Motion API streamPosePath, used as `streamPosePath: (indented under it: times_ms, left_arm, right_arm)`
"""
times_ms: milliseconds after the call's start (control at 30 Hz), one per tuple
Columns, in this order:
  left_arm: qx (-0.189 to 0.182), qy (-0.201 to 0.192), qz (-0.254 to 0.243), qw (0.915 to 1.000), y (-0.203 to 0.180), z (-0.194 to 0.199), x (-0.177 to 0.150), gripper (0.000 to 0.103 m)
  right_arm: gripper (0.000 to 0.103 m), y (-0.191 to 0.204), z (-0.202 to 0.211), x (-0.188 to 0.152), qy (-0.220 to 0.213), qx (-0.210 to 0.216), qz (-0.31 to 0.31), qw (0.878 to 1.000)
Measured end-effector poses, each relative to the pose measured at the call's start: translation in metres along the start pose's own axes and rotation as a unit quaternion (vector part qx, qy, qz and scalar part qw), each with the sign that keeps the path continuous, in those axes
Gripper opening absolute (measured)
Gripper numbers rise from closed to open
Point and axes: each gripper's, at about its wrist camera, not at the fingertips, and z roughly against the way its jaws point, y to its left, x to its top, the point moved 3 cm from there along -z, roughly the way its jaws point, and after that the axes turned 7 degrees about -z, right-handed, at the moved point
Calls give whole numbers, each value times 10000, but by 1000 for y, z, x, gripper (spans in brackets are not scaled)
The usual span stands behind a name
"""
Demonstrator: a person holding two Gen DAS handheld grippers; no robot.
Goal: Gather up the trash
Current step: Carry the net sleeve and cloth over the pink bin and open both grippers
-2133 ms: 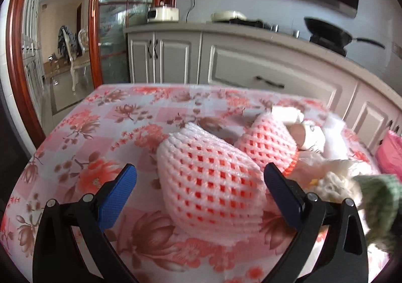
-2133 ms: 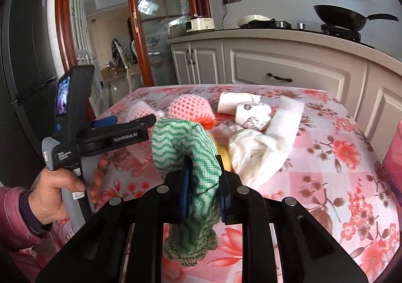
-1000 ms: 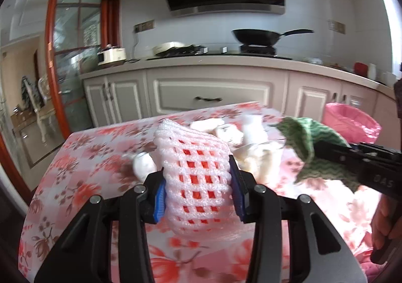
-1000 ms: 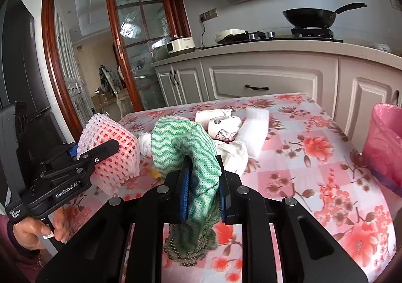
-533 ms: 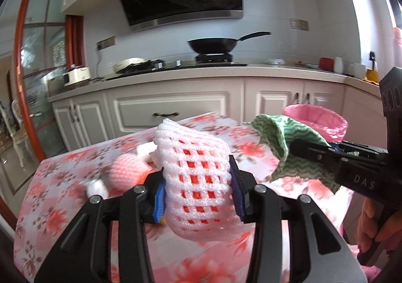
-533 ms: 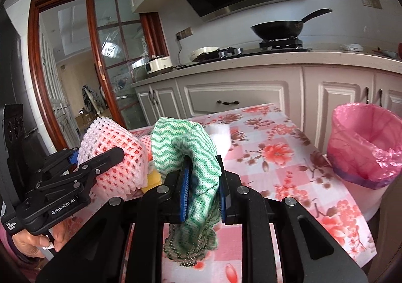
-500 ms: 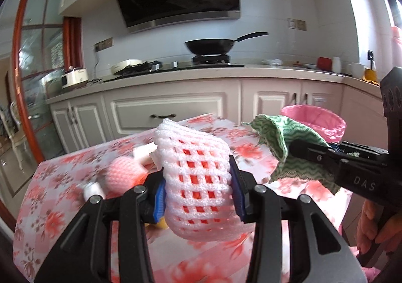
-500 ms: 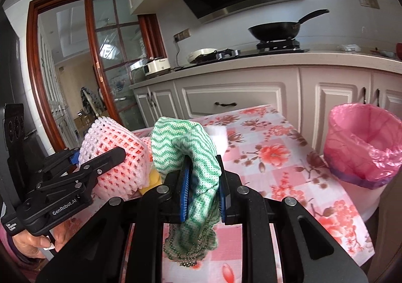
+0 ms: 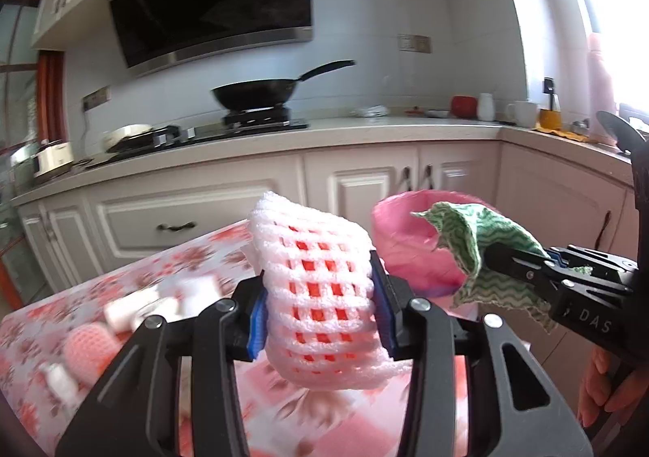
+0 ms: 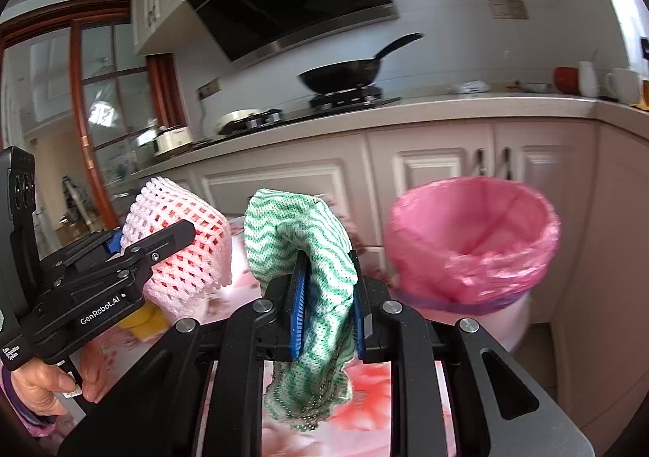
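We have both loads lifted off the flowered bench and carried to its end, where the bin with the pink liner stands on the floor just beyond the bench edge, in front of the white cabinets. Nothing we hold is in the bin yet, so by our reckoning the drop is the step in hand. More trash is left on the bench: a pink foam ball and some white crumpled pieces, blurred in the left wrist view.

Our left gripper has its jaws part-way closed, clamped on the white foam fruit net, which bulges above and below the pads. Our right gripper has its jaws narrow, pinching the green wavy-patterned cloth, which droops below them. Both grippers are side by side, tilted slightly down, the right one nearer the bin.
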Motion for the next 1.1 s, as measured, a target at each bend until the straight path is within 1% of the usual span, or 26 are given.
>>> streamPosePath:
  times_ms: [167,300,367,467,567,767,900,1100]
  left_arm:
    - [-370,-95,-150,9992,-28,-36,17,41]
    - [-615,-135,-220,9978,-46,-69,32,41]
    - [-735,-143,-207,9970,-51,-86,42,41]
    - [-879,-146,-102,9960,-54,-112,57,41]
    - [-985,-125,21,9951,-56,-138,72,41]
    - [-1142,13,175,9933,-68,-192,92,42]
    - [-1205,118,155,9925,-81,-220,94,43]
    - [-1219,166,-86,9924,-98,-248,88,47]
  right_arm:
    - [19,-29,-4,12,-118,-513,-22,9986]
    - [19,-52,-10,20,-127,-848,-58,9963]
    - [19,-65,-16,27,-133,-936,-114,9955]
    - [19,-80,-25,37,-158,-1040,-120,9944]
    - [19,-95,-37,48,-91,-1092,-179,9938]
    - [19,-130,-72,72,-27,-1136,-473,9924]
    - [20,-150,-94,81,11,-1220,-638,9905]
    - [21,-173,-112,82,85,-1324,-743,9884]
